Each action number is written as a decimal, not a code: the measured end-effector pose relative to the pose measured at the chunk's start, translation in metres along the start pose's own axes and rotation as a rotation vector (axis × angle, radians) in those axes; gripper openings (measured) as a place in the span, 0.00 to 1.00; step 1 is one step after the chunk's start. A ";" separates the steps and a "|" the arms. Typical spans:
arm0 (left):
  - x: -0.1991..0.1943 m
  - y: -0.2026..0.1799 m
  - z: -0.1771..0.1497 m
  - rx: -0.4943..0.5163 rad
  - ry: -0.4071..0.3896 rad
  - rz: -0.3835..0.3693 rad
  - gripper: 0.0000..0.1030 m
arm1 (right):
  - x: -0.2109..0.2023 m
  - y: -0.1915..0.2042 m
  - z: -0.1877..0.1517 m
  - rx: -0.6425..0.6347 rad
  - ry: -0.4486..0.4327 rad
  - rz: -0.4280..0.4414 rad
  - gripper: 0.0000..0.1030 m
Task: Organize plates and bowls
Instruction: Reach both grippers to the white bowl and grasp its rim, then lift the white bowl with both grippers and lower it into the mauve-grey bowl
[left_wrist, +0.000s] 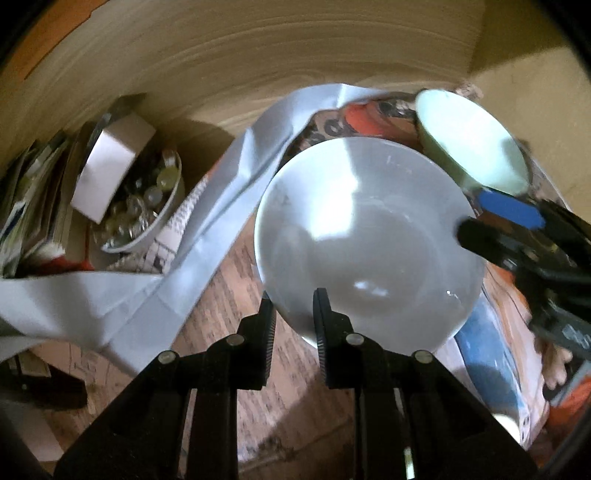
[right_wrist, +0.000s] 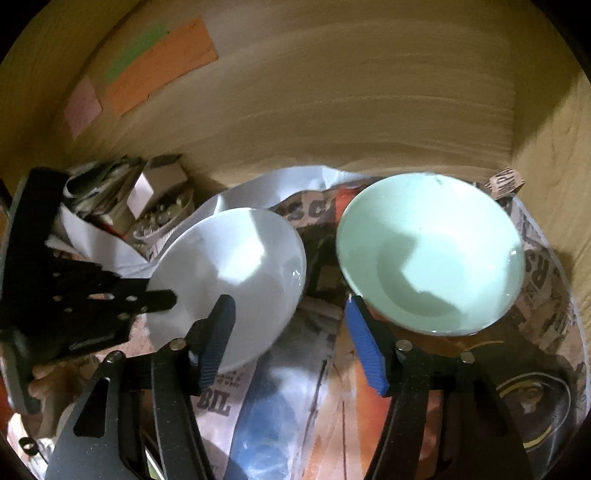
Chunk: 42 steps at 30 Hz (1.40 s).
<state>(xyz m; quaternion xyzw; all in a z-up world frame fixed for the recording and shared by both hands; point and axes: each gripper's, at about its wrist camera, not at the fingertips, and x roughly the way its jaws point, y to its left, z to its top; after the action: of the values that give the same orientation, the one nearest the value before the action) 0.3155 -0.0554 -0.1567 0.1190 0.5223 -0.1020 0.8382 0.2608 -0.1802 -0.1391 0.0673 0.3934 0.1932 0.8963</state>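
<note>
The left gripper (left_wrist: 293, 306) reaches in low from the near side, its black jaws narrowed on the near rim of the white bowl (left_wrist: 365, 236), one finger outside the wall and one inside. The bowl sits tilted, near rim raised. In the right wrist view the same gripper (right_wrist: 162, 295) enters from the left, its finger laid across that bowl's (right_wrist: 236, 273) left rim.

The right gripper (right_wrist: 291, 339) hovers with its blue-padded jaws spread wide and holding nothing. The left pad (right_wrist: 216, 339) overlaps the white bowl's near edge; the right pad (right_wrist: 365, 347) lies just beside the near rim of the green bowl (right_wrist: 432, 254). Contact cannot be confirmed.

Both bowls rest on printed newspaper (right_wrist: 295, 398) covering the table, with a narrow gap between them. The open room lies between the right jaws, over the newspaper.

Farther left, a crumpled grey-white sheet (left_wrist: 207, 221) runs alongside the white bowl. Beyond it stand a small dish of glass beads (left_wrist: 144, 214), a white box (left_wrist: 107, 166) leaning on it, and stacked papers (left_wrist: 33, 192). A wooden wall (right_wrist: 332, 110) closes the far side just behind the bowls.
</note>
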 end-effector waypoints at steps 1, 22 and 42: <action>-0.002 -0.004 -0.002 0.007 -0.002 -0.005 0.19 | 0.003 0.001 0.000 -0.003 0.008 0.002 0.49; -0.030 0.004 -0.011 -0.050 -0.081 -0.037 0.19 | -0.010 0.007 0.001 0.004 0.004 0.030 0.16; -0.132 0.012 -0.077 -0.116 -0.334 -0.003 0.19 | -0.094 0.077 -0.012 -0.105 -0.171 0.032 0.16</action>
<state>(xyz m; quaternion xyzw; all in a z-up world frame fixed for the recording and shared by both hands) 0.1961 -0.0143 -0.0702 0.0511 0.3811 -0.0910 0.9186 0.1716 -0.1479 -0.0623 0.0427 0.3038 0.2214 0.9257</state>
